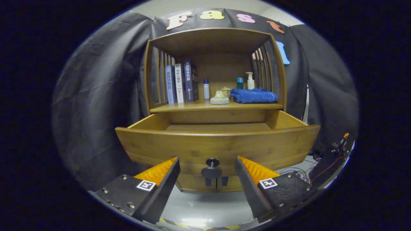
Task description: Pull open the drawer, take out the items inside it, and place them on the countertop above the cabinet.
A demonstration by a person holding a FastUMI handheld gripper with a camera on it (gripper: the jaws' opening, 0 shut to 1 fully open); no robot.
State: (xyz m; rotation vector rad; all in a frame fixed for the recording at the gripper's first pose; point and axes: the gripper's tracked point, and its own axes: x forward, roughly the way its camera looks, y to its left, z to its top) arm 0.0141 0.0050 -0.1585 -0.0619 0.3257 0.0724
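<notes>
The curved wooden drawer [218,146] of the small bamboo cabinet stood pulled out, and the part of its floor that could be seen was bare, while a folded blue towel [253,95], some bottles and a few upright books [181,81] rested on the surface [192,107] above it. The hand-held gripper [207,166] was wide open and held nothing, with the dark round knob [212,168] between its fingers and apart from both. The drawer looked stiff and fairly light, and the small smooth knob seemed the only good hold, though it might slip.
</notes>
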